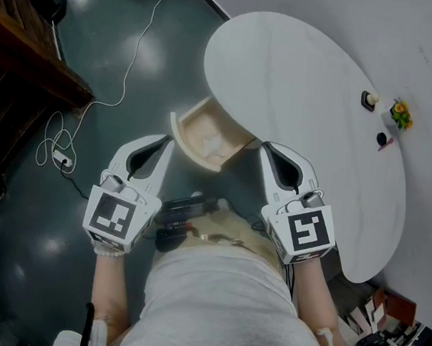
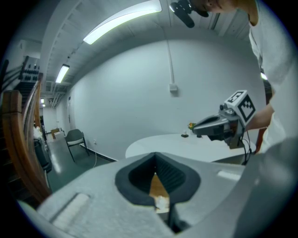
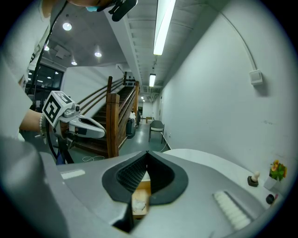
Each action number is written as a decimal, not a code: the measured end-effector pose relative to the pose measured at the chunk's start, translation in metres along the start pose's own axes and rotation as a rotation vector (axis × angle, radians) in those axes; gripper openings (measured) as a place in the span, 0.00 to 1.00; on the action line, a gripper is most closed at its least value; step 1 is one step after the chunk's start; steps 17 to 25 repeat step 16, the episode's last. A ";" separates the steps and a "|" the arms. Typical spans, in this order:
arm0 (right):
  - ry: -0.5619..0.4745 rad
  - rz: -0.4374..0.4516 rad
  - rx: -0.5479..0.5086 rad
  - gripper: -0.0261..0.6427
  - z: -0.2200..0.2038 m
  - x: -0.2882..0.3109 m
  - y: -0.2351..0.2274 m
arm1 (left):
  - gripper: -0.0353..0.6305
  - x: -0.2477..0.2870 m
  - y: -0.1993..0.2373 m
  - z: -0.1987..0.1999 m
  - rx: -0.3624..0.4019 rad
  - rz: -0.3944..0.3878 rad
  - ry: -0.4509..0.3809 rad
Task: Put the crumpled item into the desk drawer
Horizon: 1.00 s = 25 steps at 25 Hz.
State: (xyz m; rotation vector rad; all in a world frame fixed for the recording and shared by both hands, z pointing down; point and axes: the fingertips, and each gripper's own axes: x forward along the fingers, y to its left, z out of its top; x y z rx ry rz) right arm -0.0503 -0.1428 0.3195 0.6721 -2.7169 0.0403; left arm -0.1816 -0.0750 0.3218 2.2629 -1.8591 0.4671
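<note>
Lower frame: left gripper [image 1: 166, 140] and right gripper [image 1: 268, 147], fingers [image 1: 147, 156] together on nothing, flanking open drawer [image 1: 184, 123] holding crumpled item [image 1: 217, 144] at centre.

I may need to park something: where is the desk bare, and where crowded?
The desk top is bare from its edge over the open drawer across its middle. The only clutter sits by its right edge: a small black stand, a flower pot, a dark round item. The crumpled item lies in the drawer.
</note>
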 end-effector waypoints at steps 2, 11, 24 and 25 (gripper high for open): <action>0.003 0.004 0.004 0.05 -0.001 -0.001 0.001 | 0.05 0.000 -0.001 0.000 0.005 -0.007 -0.003; 0.001 0.000 -0.005 0.05 0.002 0.000 0.001 | 0.05 0.002 -0.003 -0.002 0.011 -0.018 -0.008; -0.003 -0.003 -0.015 0.05 0.005 0.000 0.002 | 0.05 0.001 -0.003 0.000 0.017 -0.022 -0.012; -0.003 -0.003 -0.015 0.05 0.005 0.000 0.002 | 0.05 0.001 -0.003 0.000 0.017 -0.022 -0.012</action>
